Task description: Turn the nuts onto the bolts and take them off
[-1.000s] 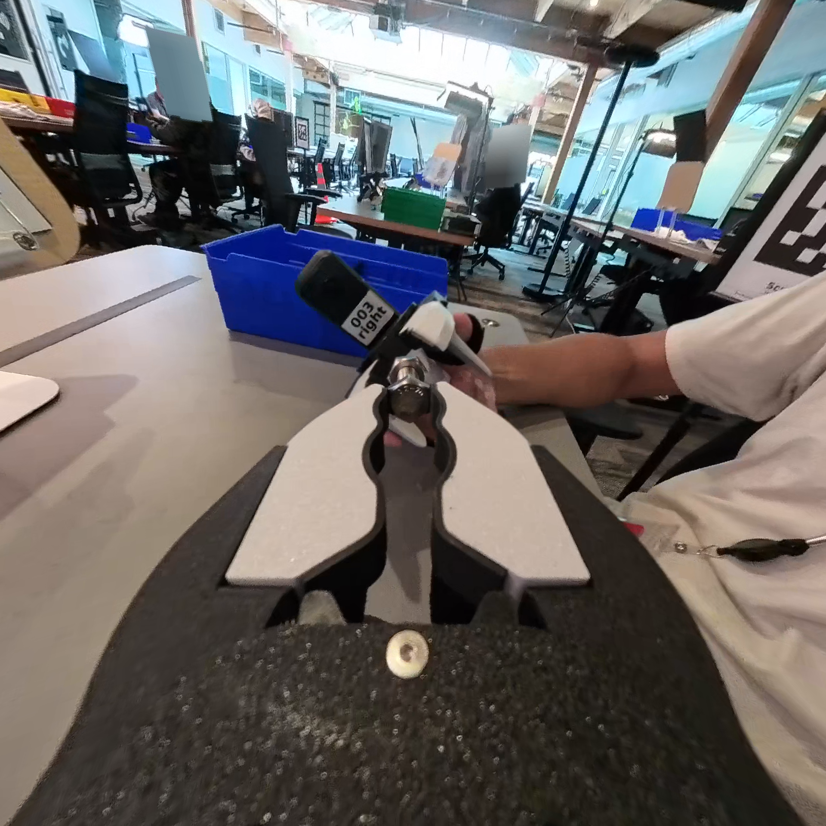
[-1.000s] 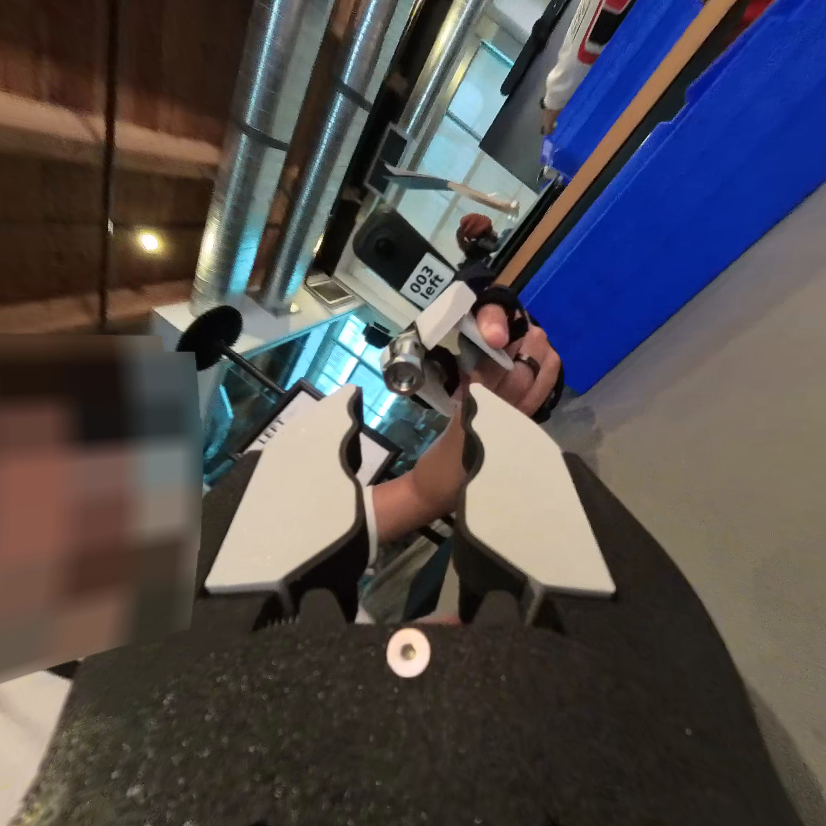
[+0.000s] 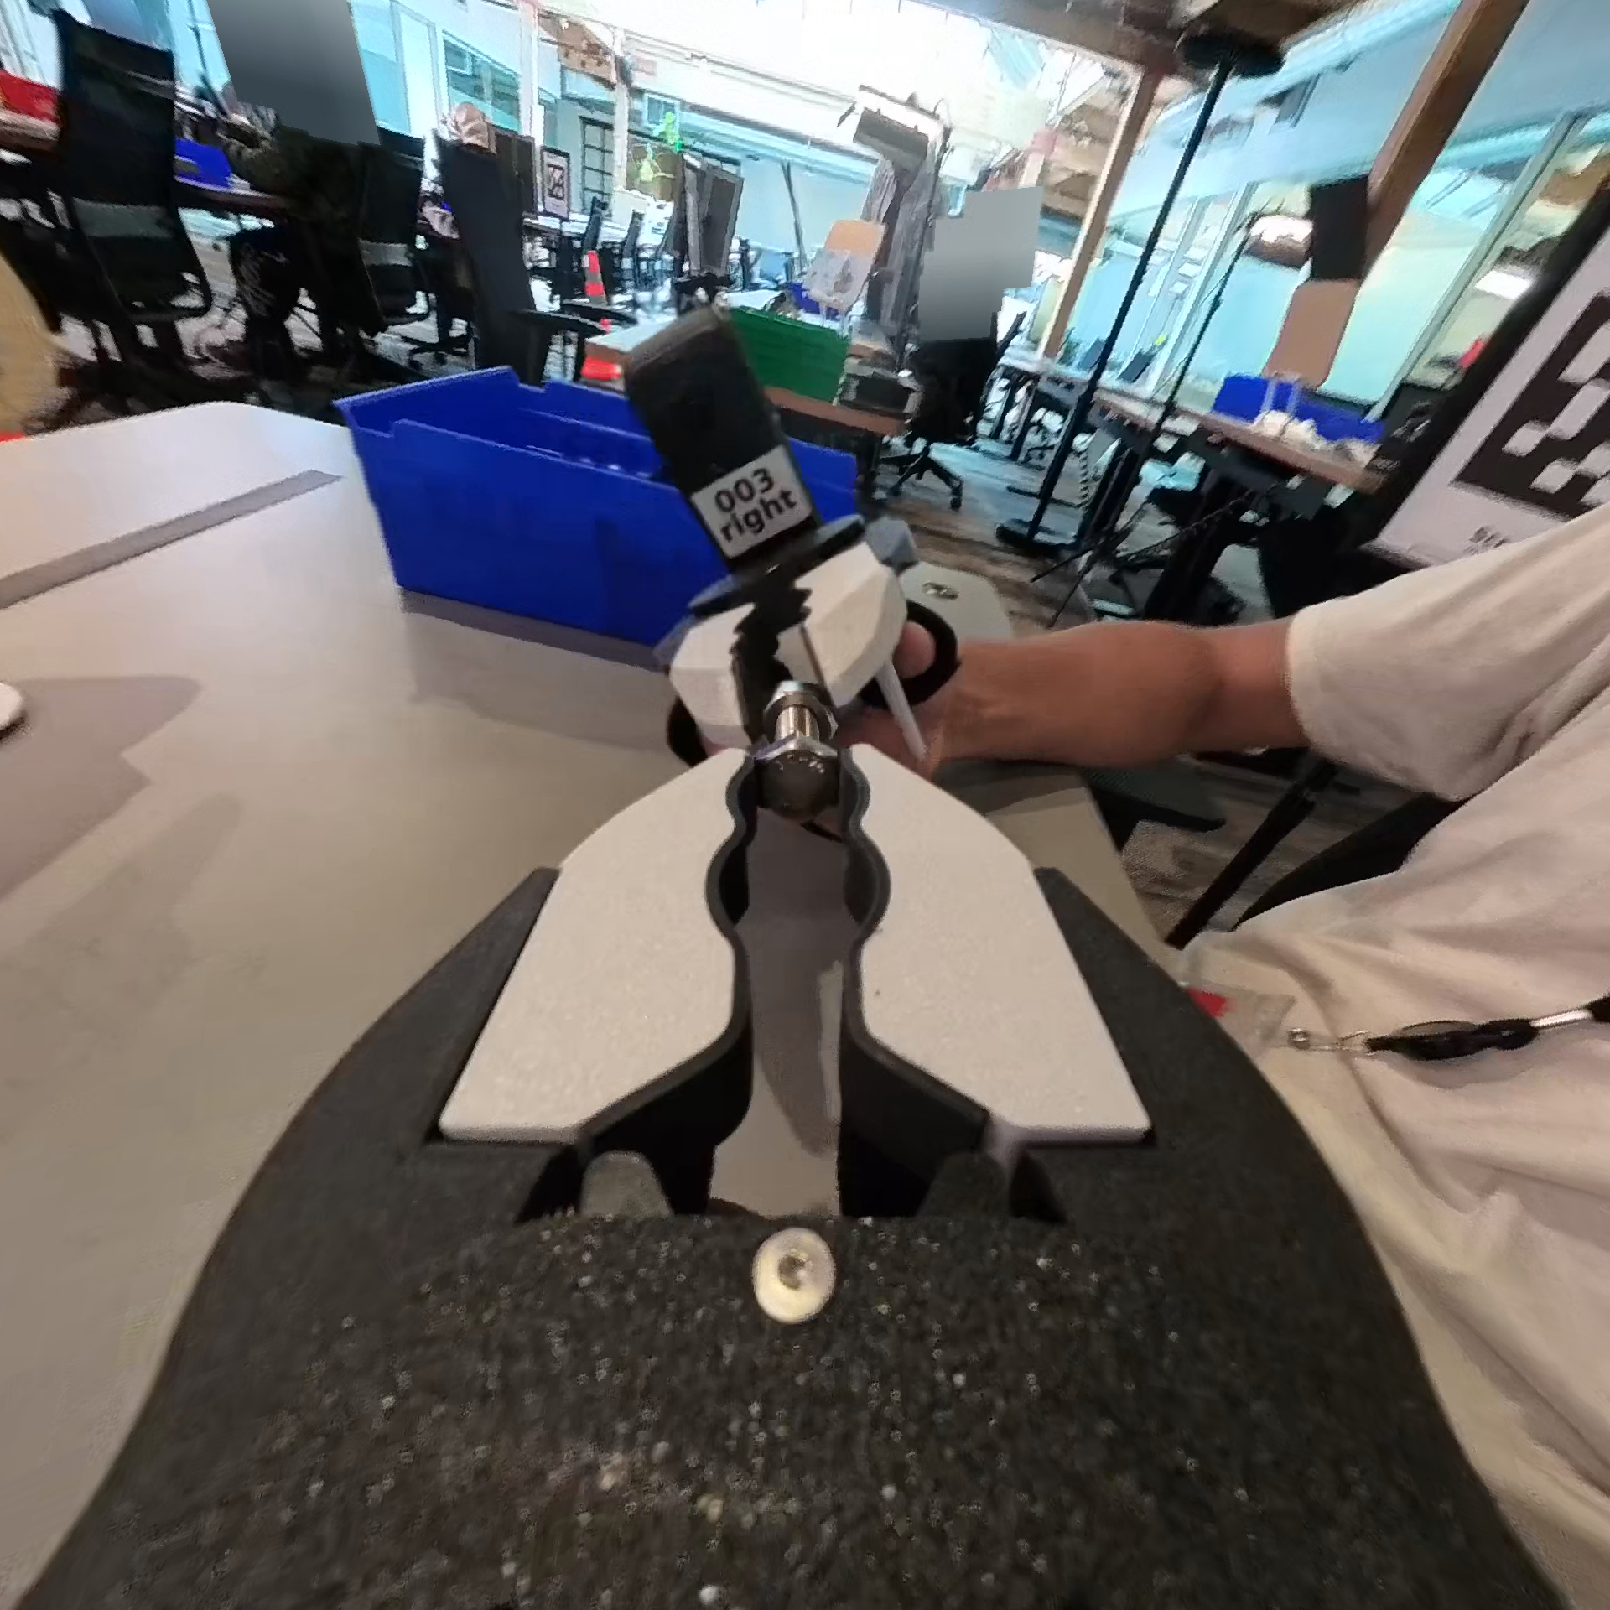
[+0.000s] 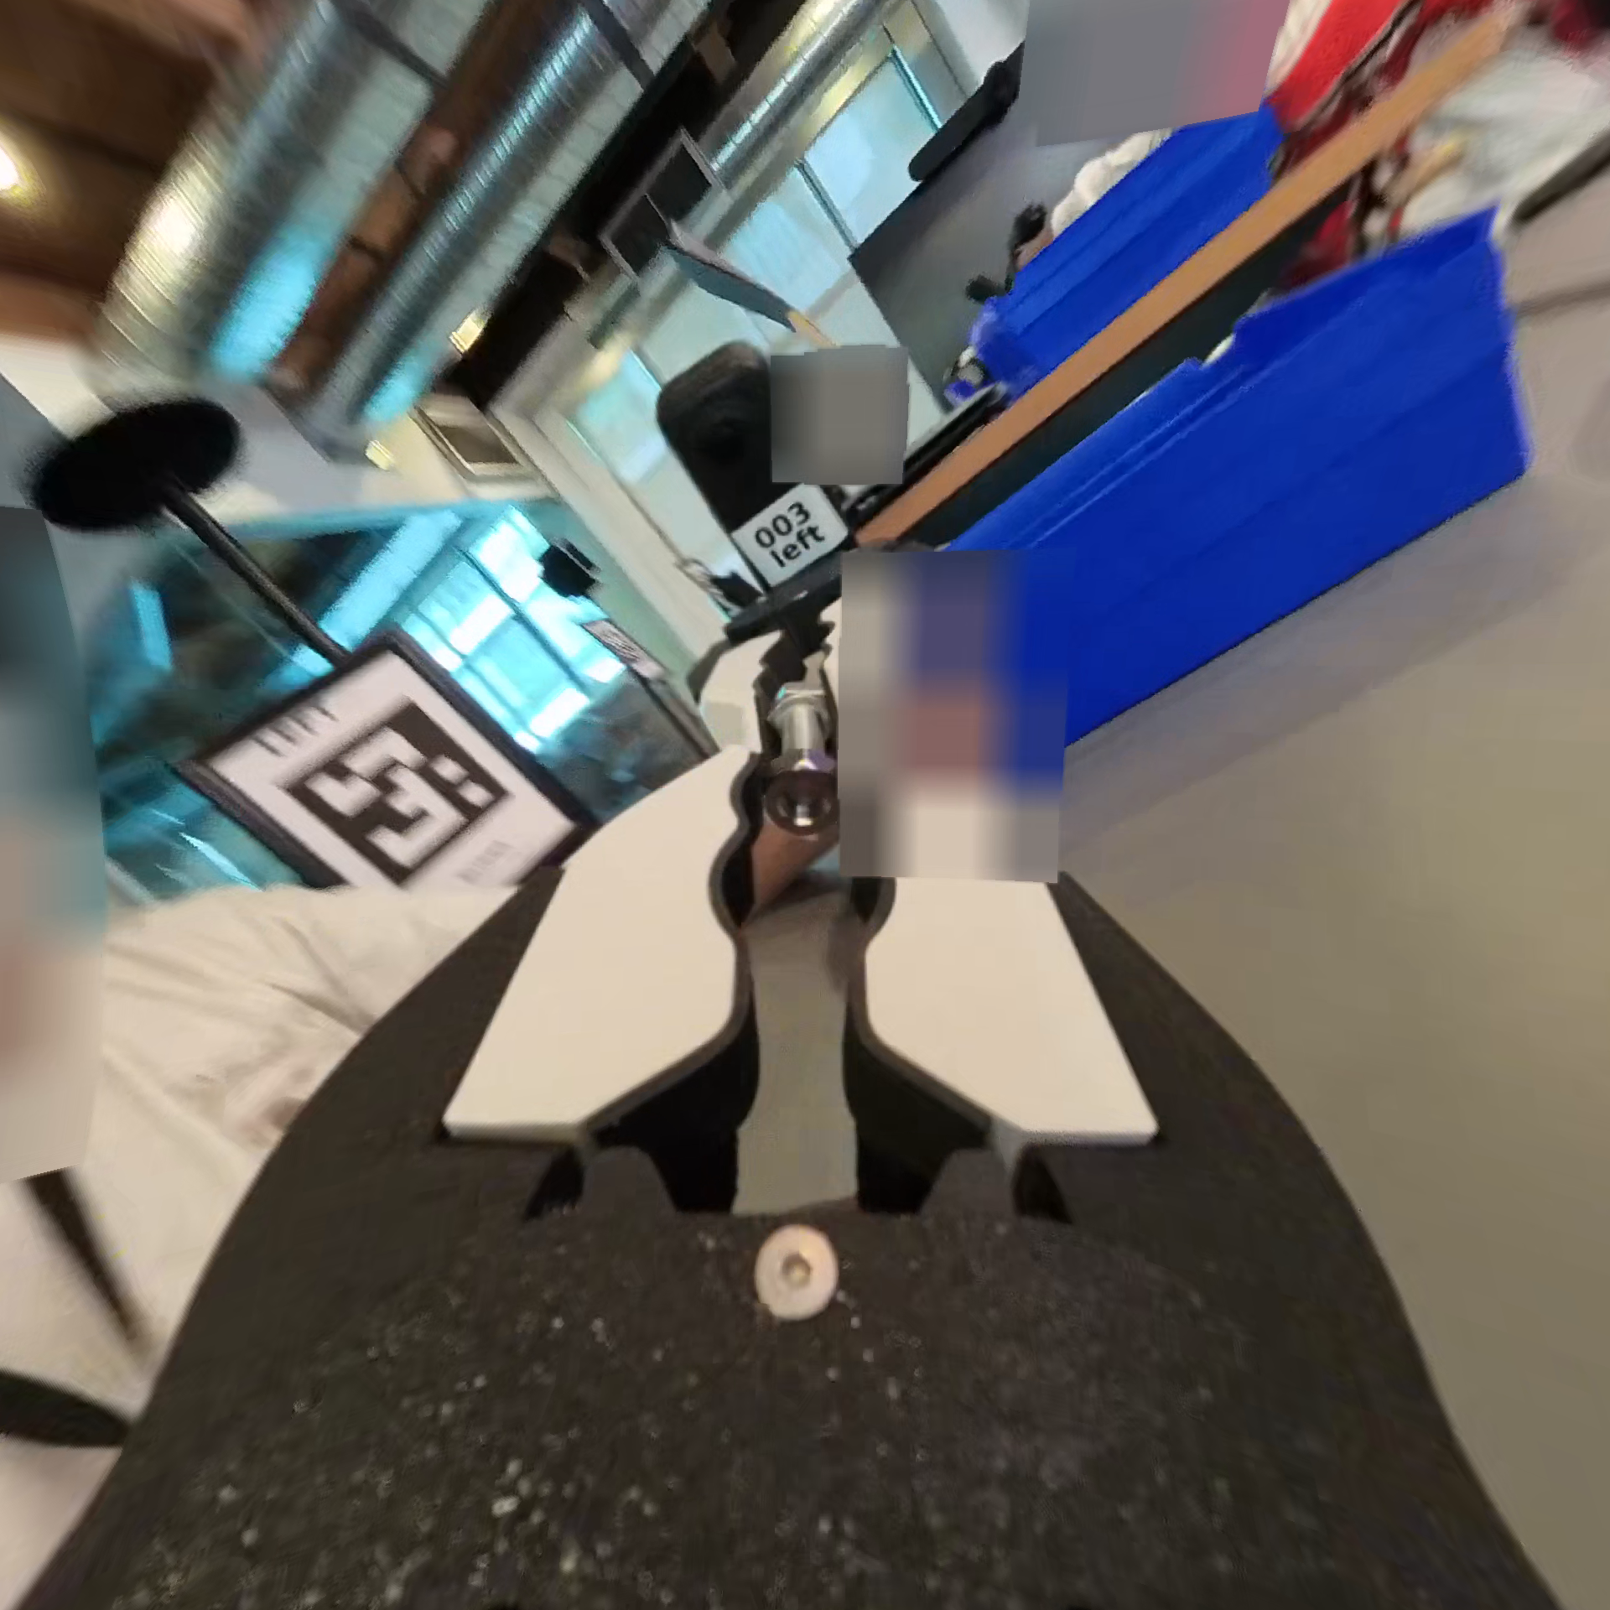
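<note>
A steel bolt [image 3: 794, 777] is held level above the grey table [image 3: 218, 784]. My left gripper [image 3: 797, 788] is shut on its hex head. A steel nut [image 3: 800, 702] sits on the far end of the shaft. My right gripper [image 3: 797, 697] faces mine from beyond and its white fingers [image 3: 858, 645] close around the nut. In the right wrist view, my right gripper [image 4: 797, 806] holds the nut [image 4: 797, 808] end-on. The bolt shaft [image 4: 791, 723] runs away to the left gripper [image 4: 788, 693]. A mosaic patch hides the right fingertip there.
A blue bin [image 3: 523, 531] stands on the table just behind the grippers, and also shows in the right wrist view [image 4: 1263, 540]. The person's forearm [image 3: 1089, 688] reaches in from the right. A black-and-white marker board [image 3: 1551, 436] stands at the right edge.
My right gripper was open and tilted beside the bolt's end. It has swung upright, moved in and closed on the nut. My left gripper still holds the bolt head.
</note>
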`<state>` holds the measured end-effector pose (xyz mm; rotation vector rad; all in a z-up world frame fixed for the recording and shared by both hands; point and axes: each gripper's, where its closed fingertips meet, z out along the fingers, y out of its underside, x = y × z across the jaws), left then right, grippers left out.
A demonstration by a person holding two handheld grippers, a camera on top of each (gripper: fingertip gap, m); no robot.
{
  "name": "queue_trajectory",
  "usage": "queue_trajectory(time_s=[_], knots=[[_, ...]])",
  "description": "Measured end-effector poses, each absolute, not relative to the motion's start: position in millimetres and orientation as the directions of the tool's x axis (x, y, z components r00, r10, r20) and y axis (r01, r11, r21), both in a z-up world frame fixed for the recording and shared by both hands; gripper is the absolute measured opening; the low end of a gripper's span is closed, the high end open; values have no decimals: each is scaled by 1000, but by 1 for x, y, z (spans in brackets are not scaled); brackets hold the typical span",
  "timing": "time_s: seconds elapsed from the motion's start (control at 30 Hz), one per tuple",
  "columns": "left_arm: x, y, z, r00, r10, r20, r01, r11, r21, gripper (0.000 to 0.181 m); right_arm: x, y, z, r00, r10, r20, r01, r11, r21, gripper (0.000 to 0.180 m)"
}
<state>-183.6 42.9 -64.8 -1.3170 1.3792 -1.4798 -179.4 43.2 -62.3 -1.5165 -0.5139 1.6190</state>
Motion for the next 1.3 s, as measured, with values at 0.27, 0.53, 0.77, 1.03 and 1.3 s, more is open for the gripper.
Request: queue_trajectory(time_s=[0.27,0.53,0.77,1.03,1.3], knots=[[-184,36,-62,-360,-833,420,-149,-393,-907,17,-182,32,-63,468,833,296,158,251,-955,17],[-186,38,-60,-372,-812,450,-148,-427,-892,17,-177,29,-65,275,155,949,676,670,-306,17],[-189,70,-50,-143,-951,274,-35,-272,-962,17,-157,51,-50,559,430,709,519,485,-704,17],[-236,163,-48,775,-572,-268,-229,140,-963,17,-103,115,-88,868,496,-16,67,-150,-986,17],[-237,174,-72,780,-618,-98,-165,-53,-985,17,-92,123,-97,894,434,-111,-9,-229,-973,17]])
